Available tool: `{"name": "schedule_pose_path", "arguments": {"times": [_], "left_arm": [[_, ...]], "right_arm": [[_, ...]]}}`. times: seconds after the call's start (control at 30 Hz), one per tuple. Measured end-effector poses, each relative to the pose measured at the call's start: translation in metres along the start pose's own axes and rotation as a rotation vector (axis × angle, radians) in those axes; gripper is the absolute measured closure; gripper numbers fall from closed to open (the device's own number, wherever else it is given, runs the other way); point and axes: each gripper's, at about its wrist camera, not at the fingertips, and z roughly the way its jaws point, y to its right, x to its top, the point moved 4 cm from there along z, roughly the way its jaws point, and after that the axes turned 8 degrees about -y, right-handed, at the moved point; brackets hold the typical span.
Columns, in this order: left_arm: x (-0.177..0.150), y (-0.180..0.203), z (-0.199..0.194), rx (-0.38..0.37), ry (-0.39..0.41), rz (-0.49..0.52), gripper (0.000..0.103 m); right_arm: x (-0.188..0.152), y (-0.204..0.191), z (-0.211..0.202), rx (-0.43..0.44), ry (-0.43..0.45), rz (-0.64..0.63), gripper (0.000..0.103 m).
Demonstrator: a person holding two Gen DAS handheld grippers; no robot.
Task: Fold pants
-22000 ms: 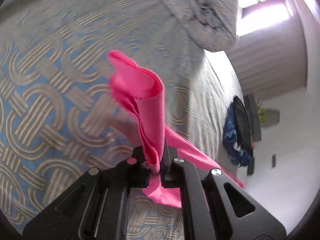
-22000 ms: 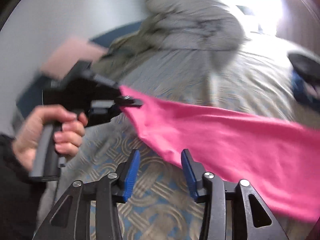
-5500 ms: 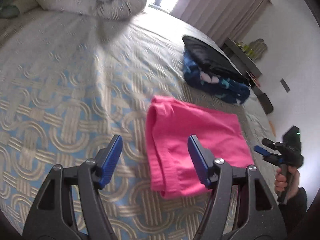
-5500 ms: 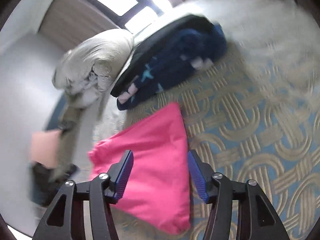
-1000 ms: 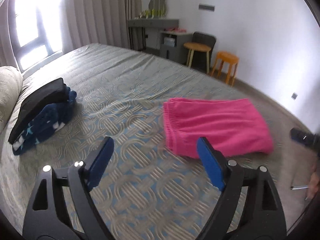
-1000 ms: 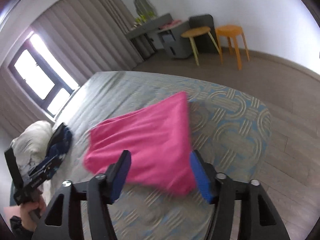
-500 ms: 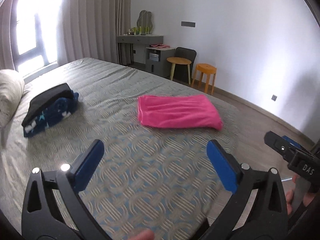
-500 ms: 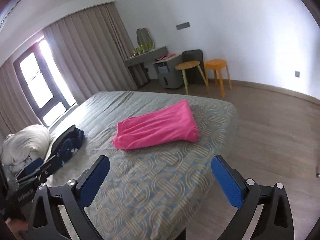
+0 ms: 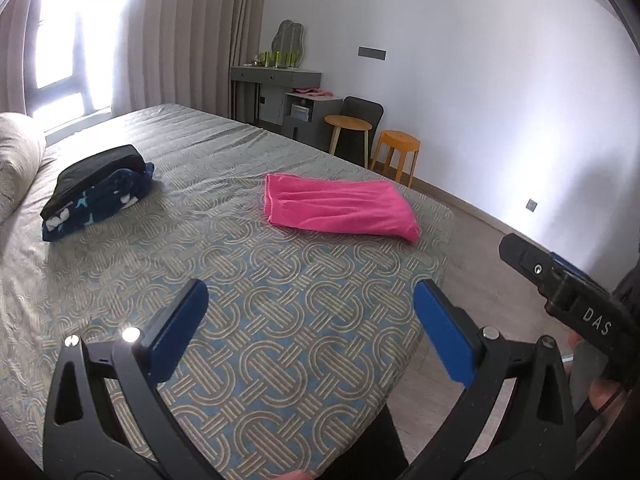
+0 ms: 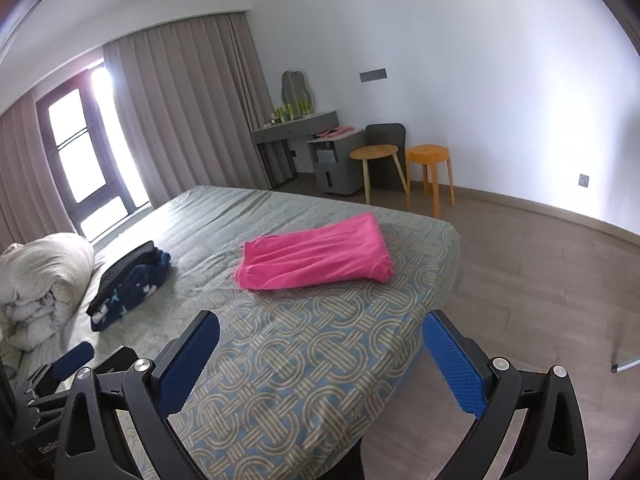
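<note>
The pink pants lie folded into a flat rectangle near the far corner of the bed. My left gripper hovers above the near end of the bed, jaws wide open and empty, well short of the pants. My right gripper also stands wide open with nothing between its blue pads, back from the bed's near corner. The right gripper's body shows at the right edge of the left wrist view, held in a hand.
A folded stack of dark clothes sits to the left on the bed, beside a bundled duvet. Beyond the bed stand a grey desk, two stools and a chair. Wood floor lies to the right.
Both grippers drew back from the pink pants and opened wider; the pants now lie farther off, untouched on the bed.
</note>
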Motion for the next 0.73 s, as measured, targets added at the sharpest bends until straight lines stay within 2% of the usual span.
{"name": "schedule_pose_path", "arguments": {"times": [0.73], "left_arm": [[0.0,-0.003,-0.009,0.007,0.024,-0.014,0.001]], "right_arm": [[-0.005,-0.014,0.001,0.018,0.003,-0.025,0.0]]}}
